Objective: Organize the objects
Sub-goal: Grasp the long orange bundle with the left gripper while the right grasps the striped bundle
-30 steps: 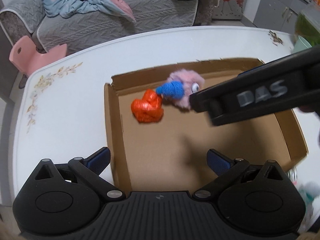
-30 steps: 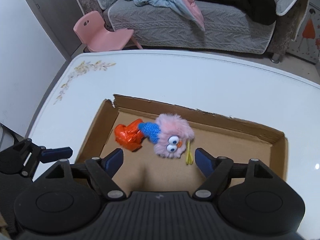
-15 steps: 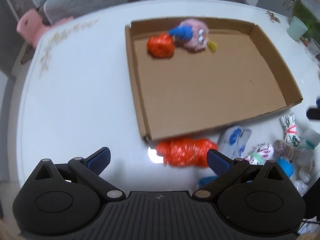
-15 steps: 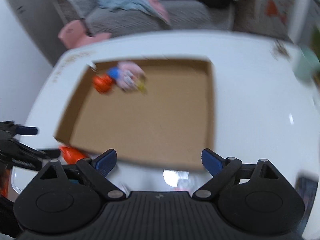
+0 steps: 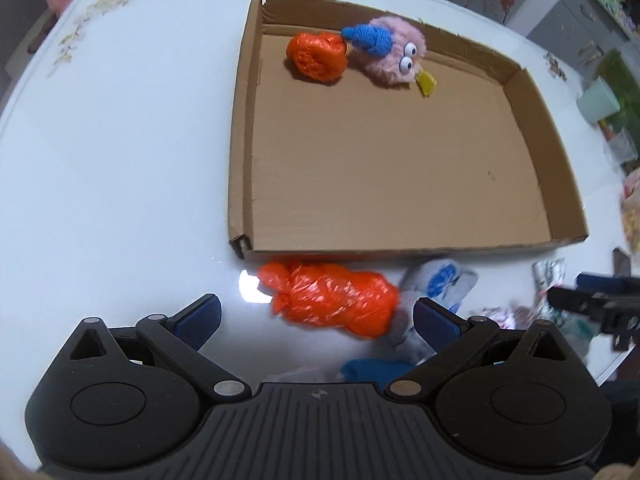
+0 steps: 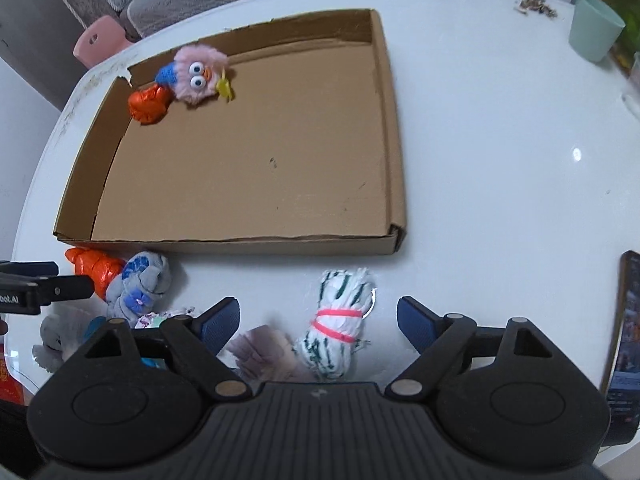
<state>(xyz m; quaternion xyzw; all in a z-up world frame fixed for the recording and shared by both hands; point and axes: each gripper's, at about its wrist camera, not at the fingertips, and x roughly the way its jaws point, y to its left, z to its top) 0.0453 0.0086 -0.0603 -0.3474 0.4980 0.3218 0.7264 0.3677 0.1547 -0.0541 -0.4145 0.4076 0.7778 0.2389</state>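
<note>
A shallow cardboard box (image 5: 240,128) (image 6: 396,128) lies on the white table. In its far corner are an orange plastic ball (image 5: 317,61) (image 6: 147,107) and a pink fuzzy toy (image 5: 390,56) (image 6: 200,76) with a blue knit piece. My left gripper (image 5: 316,320) is open, low over an orange plastic bundle (image 5: 332,300) (image 6: 94,266) just in front of the box. My right gripper (image 6: 318,318) is open over a white and green rolled cloth (image 6: 340,320) tied with a pink band.
A grey and blue sock bundle (image 6: 138,286) (image 5: 440,280) and other small cloth items lie by the front table edge. A green cup (image 6: 594,26) stands at the far right. A phone (image 6: 626,320) lies at the right edge. A sofa and pink chair (image 6: 102,38) are behind.
Both grippers pulled back from the box's far corner to the near side of the box. The left one has dropped lower towards the orange bundle; the right now hangs over the rolled cloth.
</note>
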